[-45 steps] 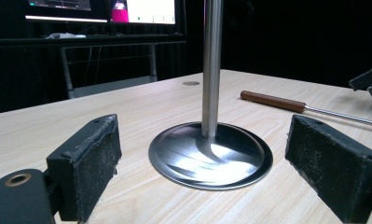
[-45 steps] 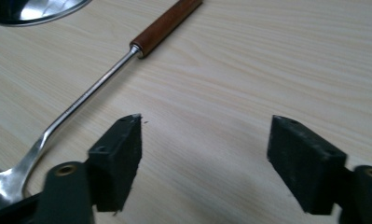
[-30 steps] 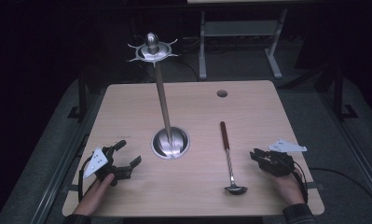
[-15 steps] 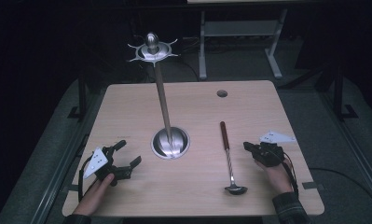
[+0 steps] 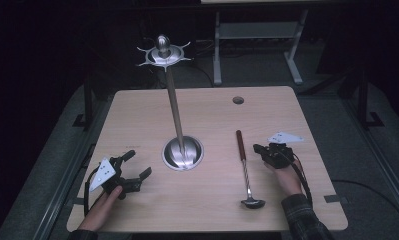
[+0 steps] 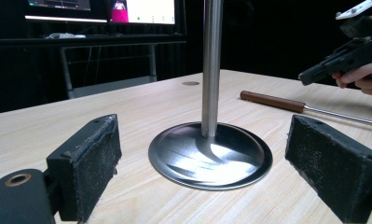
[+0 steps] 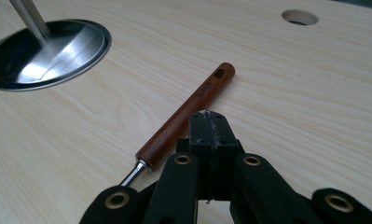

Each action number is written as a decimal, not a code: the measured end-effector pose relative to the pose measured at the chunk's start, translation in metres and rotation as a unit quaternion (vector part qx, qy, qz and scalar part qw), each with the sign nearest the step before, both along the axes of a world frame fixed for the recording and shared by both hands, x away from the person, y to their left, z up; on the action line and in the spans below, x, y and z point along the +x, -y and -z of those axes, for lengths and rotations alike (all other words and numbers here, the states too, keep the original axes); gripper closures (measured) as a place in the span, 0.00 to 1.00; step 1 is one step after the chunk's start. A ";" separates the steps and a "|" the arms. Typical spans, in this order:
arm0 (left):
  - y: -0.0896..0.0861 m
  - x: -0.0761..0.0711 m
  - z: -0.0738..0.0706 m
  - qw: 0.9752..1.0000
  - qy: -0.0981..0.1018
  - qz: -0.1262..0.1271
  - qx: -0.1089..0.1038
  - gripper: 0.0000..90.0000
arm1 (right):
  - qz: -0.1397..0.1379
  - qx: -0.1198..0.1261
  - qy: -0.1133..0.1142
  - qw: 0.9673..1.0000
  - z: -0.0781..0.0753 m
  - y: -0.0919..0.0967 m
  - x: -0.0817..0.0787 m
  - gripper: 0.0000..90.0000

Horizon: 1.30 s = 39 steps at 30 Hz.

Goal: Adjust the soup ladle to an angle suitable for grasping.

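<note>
A ladle with a brown wooden handle lies on the table, its bowl toward the front edge. My right gripper is shut with nothing in it, its tip just beside the handle. A tall steel stand with a hooked crown rises from a round base at the table's middle. My left gripper rests open at the front left, its jaws pointing at the base. The ladle handle and the right gripper show beyond the stand.
The wooden table has a round cable hole at the back right. A metal rack stands on the dark floor behind it. Monitors glow on a desk in the left gripper view.
My right gripper has moved left and forward, from the table's right edge to the ladle's wooden handle. The left gripper has stayed put.
</note>
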<state>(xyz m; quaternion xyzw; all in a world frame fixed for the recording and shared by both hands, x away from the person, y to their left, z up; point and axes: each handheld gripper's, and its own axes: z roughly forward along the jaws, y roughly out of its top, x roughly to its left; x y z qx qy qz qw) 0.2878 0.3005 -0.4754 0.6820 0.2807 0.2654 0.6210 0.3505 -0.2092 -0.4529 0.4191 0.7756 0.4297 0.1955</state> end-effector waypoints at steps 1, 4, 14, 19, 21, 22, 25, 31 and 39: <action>0.000 0.000 0.000 1.000 0.000 0.000 0.000 0.11 | -0.003 -0.003 -0.001 1.000 0.001 -0.001 0.002 1.00; 0.000 0.000 0.000 1.000 0.000 0.000 -0.001 0.11 | -0.006 -0.005 -0.006 1.000 0.005 -0.005 0.007 1.00; 0.000 0.000 0.000 1.000 0.000 0.000 -0.001 0.11 | -0.013 -0.009 -0.029 0.999 0.015 -0.012 0.014 1.00; 0.000 0.000 0.000 1.000 0.000 0.000 -0.001 0.11 | -0.019 -0.012 -0.039 0.999 0.017 -0.016 0.014 1.00; 0.000 0.000 0.000 1.000 0.000 0.000 -0.001 0.11 | -0.023 -0.016 -0.041 0.999 0.018 -0.016 0.015 1.00; 0.000 0.000 0.000 1.000 0.000 0.000 -0.001 0.11 | -0.023 -0.018 -0.044 0.999 0.019 -0.017 0.015 1.00; 0.000 0.000 0.000 1.000 0.000 0.000 -0.001 0.11 | -0.027 -0.020 -0.048 0.998 0.020 -0.020 0.015 1.00; 0.000 0.000 0.000 1.000 0.000 0.000 -0.001 0.11 | -0.035 -0.022 -0.051 0.998 0.021 -0.025 0.015 1.00; 0.000 0.000 0.000 1.000 0.000 0.000 -0.001 0.11 | -0.050 -0.022 -0.057 0.997 0.021 -0.031 0.014 1.00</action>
